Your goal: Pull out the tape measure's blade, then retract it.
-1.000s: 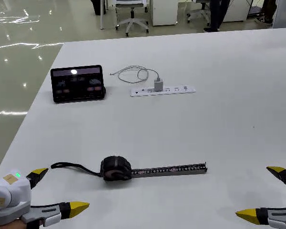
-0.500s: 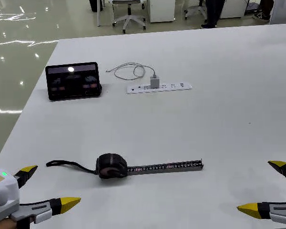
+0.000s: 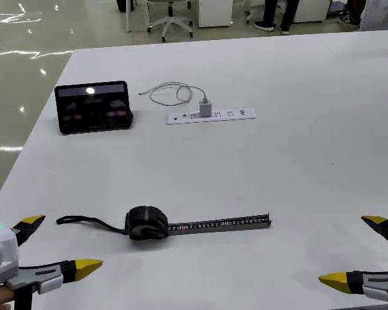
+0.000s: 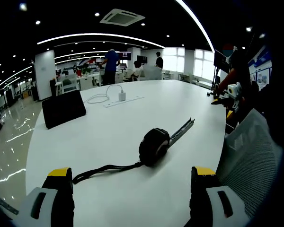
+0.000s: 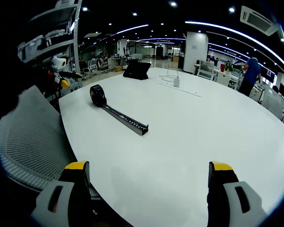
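A black tape measure (image 3: 145, 223) lies on the white table (image 3: 258, 168), its blade (image 3: 220, 225) drawn out to the right and flat on the surface, a black wrist strap (image 3: 84, 221) trailing left. My left gripper (image 3: 57, 244) is open at the near left, apart from the case. My right gripper (image 3: 357, 252) is open at the near right, well clear of the blade's end. In the left gripper view the tape measure (image 4: 154, 145) sits ahead between the yellow-tipped jaws of the left gripper (image 4: 131, 172). The right gripper view shows the tape measure (image 5: 98, 95) and blade (image 5: 125, 118) far left of the right gripper (image 5: 149, 166).
A dark tablet (image 3: 92, 107) stands at the back left. A white power strip (image 3: 211, 115) with a plugged charger and coiled cable (image 3: 168, 94) lies behind the tape. Office chairs and people's legs stand beyond the table's far edge. A mesh chair back (image 5: 31, 137) is near.
The head camera has tilted, so the whole scene sits slightly higher and left. Both grippers stay open at the near corners. The tape measure and blade lie unchanged.
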`<move>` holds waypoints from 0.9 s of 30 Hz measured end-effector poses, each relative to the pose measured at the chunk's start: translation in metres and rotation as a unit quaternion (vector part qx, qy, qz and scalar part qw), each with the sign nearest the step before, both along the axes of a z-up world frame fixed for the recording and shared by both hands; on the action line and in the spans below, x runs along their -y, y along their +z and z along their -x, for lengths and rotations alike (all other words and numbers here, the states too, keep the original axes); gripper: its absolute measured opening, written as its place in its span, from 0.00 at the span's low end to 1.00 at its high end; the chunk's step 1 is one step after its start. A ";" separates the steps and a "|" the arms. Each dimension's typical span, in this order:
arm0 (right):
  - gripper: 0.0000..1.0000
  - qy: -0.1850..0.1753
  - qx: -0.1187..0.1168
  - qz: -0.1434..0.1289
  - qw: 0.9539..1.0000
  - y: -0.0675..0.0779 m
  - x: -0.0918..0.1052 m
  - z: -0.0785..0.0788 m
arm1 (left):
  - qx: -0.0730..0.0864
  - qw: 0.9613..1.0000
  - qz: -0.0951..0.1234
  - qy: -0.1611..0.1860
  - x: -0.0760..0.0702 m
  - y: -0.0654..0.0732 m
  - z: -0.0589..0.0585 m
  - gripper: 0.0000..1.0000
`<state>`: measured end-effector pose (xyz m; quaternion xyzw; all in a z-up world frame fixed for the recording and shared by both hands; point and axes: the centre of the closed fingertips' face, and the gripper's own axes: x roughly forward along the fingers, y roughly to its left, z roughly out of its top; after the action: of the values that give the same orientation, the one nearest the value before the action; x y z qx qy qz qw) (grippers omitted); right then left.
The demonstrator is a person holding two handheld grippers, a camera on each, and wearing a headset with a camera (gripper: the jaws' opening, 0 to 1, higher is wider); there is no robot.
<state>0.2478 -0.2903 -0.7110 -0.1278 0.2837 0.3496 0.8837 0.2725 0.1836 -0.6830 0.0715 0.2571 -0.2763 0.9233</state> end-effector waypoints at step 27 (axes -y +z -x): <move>1.00 0.006 -0.007 0.011 1.000 -0.003 0.009 0.001 | -0.005 1.000 0.000 -0.011 0.021 -0.005 -0.007 1.00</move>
<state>0.2472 -0.2992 -0.7137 -0.1366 0.2929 0.3530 0.8780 0.2799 0.1631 -0.6884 0.0725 0.2610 -0.2868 0.9189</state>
